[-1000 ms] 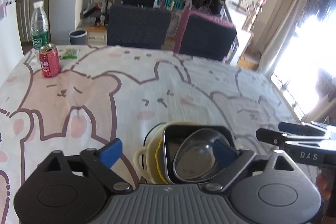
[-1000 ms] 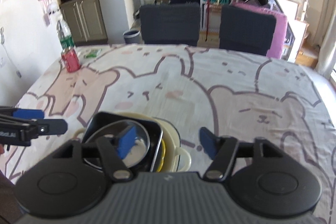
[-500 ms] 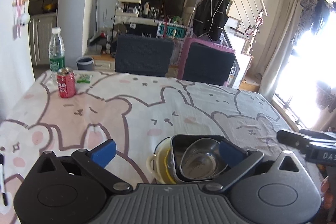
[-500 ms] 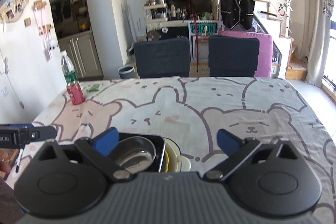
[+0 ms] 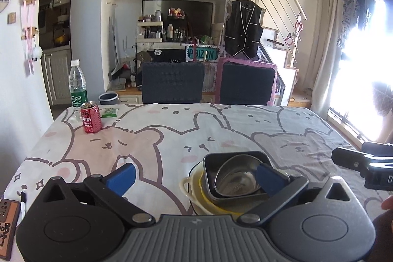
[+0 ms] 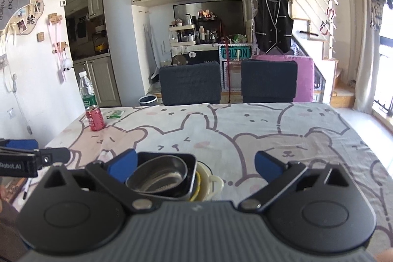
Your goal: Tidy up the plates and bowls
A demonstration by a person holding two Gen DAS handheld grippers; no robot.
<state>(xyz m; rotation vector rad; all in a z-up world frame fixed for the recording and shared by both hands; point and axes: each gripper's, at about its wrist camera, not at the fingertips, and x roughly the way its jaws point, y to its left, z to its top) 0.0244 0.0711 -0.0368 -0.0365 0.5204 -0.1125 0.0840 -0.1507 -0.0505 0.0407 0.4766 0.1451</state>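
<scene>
**Inspector:** Both grippers have drawn back from the stack of dishes since the earlier frames, and their jaws, narrower then, now stand fully spread. State each one.

**Assistant:** Left gripper [image 5: 194,176]: blue pads wide apart, pinching nothing; its right-hand pad overlaps the stack in view, and contact cannot be judged. Right gripper [image 6: 195,165]: jaws spread, nothing between the pads; the stack shows just behind its left-hand pad.

**Inspector:** And the stack itself?

**Assistant:** Steel bowl [image 5: 237,178] sits inside a dark square dish [image 5: 235,156], which rests on a yellow plate [image 5: 205,190] in a cream handled dish [image 5: 188,186]. All stand on the bear-print tablecloth [image 5: 196,131], at the near edge.

**Inspector:** Relative to the stack, what else?

**Assistant:** Red can [image 5: 91,117] well apart at the far left, water bottle [image 5: 78,87] just behind it, a green packet [image 5: 109,112] beside the can. Two dark chairs [image 5: 173,82] stand beyond the far edge. A pen [image 5: 22,203] and a phone [image 5: 7,220] lie at the near left corner.
</scene>
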